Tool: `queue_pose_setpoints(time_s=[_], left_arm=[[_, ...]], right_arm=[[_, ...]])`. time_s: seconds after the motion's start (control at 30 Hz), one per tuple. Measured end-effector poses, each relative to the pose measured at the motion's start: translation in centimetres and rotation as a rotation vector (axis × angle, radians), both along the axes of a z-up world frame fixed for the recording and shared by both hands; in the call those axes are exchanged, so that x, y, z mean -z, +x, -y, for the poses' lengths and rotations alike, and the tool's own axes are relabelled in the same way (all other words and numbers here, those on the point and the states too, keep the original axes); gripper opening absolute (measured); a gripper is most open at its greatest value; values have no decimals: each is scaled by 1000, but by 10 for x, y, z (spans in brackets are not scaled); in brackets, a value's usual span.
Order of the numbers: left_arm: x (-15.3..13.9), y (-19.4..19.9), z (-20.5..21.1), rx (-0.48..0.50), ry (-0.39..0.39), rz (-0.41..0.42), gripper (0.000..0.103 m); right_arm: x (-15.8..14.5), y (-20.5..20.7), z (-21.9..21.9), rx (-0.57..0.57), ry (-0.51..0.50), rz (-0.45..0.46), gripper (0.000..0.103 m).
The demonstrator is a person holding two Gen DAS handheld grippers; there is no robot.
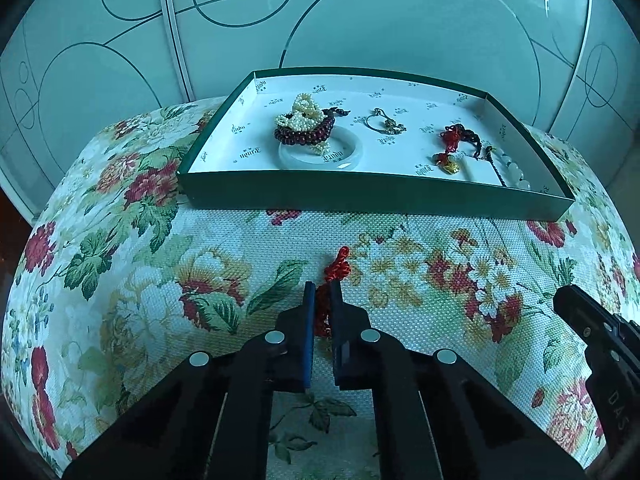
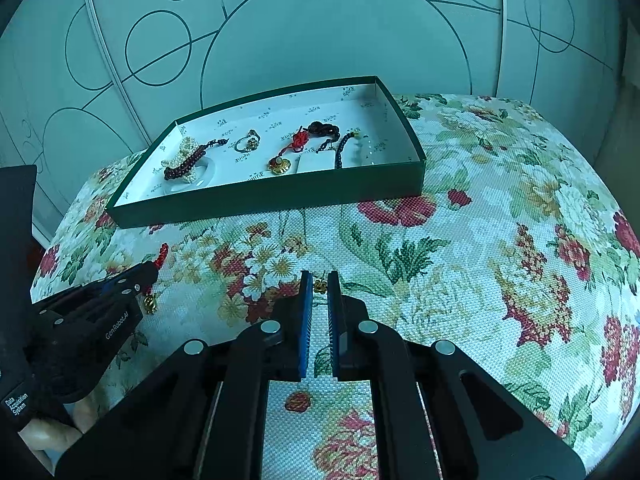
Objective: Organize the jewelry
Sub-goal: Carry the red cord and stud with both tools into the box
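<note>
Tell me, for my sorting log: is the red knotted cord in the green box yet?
Out: red knotted cord lies on floral cloth, before green box.

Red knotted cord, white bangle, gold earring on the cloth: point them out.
red knotted cord (image 1: 338, 264), left wrist view, knot beyond the tool tips.
white bangle (image 1: 352, 148), left wrist view, bare right rim.
gold earring (image 2: 319, 286), right wrist view, its middle.

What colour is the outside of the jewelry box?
Dark green outside, white printed lining; right wrist view shows it best.

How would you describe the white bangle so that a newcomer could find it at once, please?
Look in the green box at the back of the floral cloth. At its left end lies the white bangle, a smooth ring, unlike its beaded neighbours, with dark red beads heaped on it.
</note>
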State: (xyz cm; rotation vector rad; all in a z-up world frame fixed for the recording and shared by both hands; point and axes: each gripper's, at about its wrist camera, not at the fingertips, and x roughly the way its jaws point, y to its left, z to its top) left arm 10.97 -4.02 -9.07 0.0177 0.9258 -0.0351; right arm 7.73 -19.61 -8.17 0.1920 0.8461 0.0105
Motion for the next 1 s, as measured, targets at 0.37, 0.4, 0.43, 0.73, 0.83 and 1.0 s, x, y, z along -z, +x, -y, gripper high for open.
queue_pose_setpoints(time_s=[0.37,0.4,0.43,0.73,0.83,1.0], left_arm=[[-20,-5,-6,2,-30,44,5],[-23,-5,-8,1,-32,51,5],[-27,-6,-9,-1,-35,59,5],[-55,-3,-16,-3,-51,121,3],[-61,-3,-15,3,-52,136,3],[-71,-3,-17,7,-57,160,3]], right_arm=[[-3,0,0,-2,-11,9,8],[-4,0,0,-3,-11,11,8],[-5,-1,0,-2,-12,13,8],[-19,0,-4,-8,-12,37,7],[-24,2,-6,-10,-13,47,7],[-35,5,-5,-12,-9,69,7]])
